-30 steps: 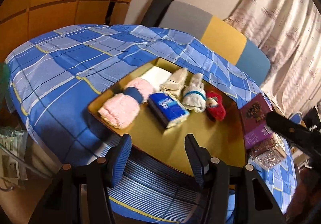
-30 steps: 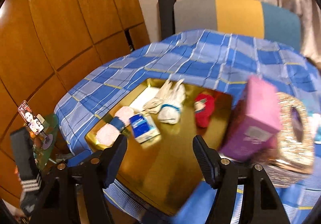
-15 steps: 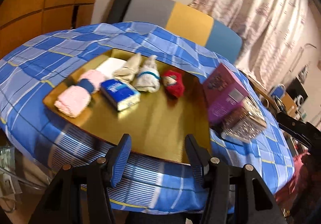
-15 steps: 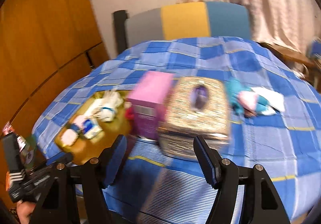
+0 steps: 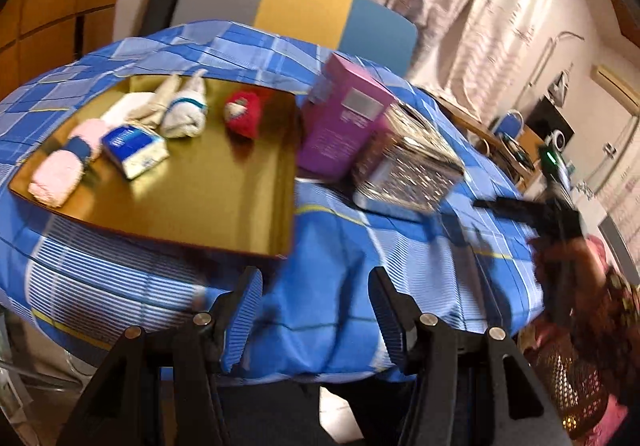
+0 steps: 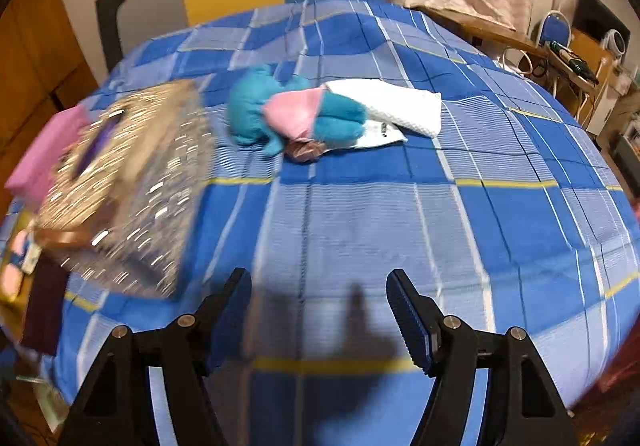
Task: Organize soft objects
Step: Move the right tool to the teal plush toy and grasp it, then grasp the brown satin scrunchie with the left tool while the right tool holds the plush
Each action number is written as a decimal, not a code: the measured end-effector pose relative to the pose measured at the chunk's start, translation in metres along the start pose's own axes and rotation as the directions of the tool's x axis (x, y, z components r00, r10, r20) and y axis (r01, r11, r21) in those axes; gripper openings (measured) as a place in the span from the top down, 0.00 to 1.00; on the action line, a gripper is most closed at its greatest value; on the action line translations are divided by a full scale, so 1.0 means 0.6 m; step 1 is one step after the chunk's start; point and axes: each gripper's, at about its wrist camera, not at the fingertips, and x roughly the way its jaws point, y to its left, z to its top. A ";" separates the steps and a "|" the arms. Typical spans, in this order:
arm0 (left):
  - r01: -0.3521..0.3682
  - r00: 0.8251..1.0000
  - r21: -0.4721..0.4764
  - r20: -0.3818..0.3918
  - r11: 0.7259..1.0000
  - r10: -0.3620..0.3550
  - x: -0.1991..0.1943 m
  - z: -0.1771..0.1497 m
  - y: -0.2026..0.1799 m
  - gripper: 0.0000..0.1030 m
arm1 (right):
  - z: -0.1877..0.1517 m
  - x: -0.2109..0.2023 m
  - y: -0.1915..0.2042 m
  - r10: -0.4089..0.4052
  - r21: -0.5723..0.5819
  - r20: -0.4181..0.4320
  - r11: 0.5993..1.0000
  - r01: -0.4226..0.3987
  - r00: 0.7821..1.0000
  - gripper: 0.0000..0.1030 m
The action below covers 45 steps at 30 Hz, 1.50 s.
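Soft objects lie in two groups on your blue plaid surface (image 6: 360,230). On the gold tray (image 5: 192,202) to your left sit a pink rolled cloth with a blue band (image 5: 60,170), a blue-and-white tissue pack (image 5: 134,150) whose print is too blurred to read, a cream sock bundle (image 5: 164,98), a white sock bundle with a blue stripe (image 5: 188,114), a white folded cloth (image 5: 126,108) and a red knitted piece (image 5: 244,114). Just beside the tray's right edge stands a purple box (image 5: 344,122) with a grey label you cannot read, touching a glittery silver tissue box (image 5: 408,162).

Farther along the surface, well apart from the tray, a teal plush toy (image 6: 280,114) with a pink patch lies against a white folded cloth (image 6: 392,106); a small label under them carries writing too small to read.

Your left tongs (image 5: 316,314) are spread and hold nothing, hanging off the near edge of the surface. Your right tongs (image 6: 320,318) are spread too, empty, above bare cloth, with the teal plush ahead of them.
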 end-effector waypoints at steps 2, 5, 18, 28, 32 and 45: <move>0.004 1.000 0.015 -0.013 1.000 -0.004 0.002 -0.005 -0.011 0.46 | 0.031 0.013 0.006 -0.027 -0.059 0.017 0.998 0.028 1.000 0.31; -0.005 1.000 0.042 -0.027 0.999 0.006 0.005 -0.003 -0.023 0.46 | 0.090 0.029 0.016 -0.024 -0.131 0.071 0.991 0.033 0.997 0.29; -0.063 0.996 0.010 -0.066 0.998 0.063 0.024 0.013 -0.009 0.46 | 0.218 0.173 0.054 0.015 -0.322 -0.094 0.946 -0.044 0.995 0.28; -0.040 0.994 0.047 -0.099 0.998 0.045 0.046 0.006 -0.033 0.46 | 0.172 0.167 0.020 0.168 -0.229 -0.106 0.955 -0.189 0.980 0.60; -0.022 0.994 0.066 -0.108 0.998 0.029 0.049 0.002 -0.049 0.46 | 0.150 0.141 -0.004 0.209 -0.151 -0.093 0.963 -0.221 0.973 0.62; 0.045 0.991 0.149 -0.128 0.988 -0.026 0.054 -0.010 -0.116 0.46 | 0.016 0.034 -0.208 0.129 0.154 -0.086 0.981 -0.115 0.988 0.59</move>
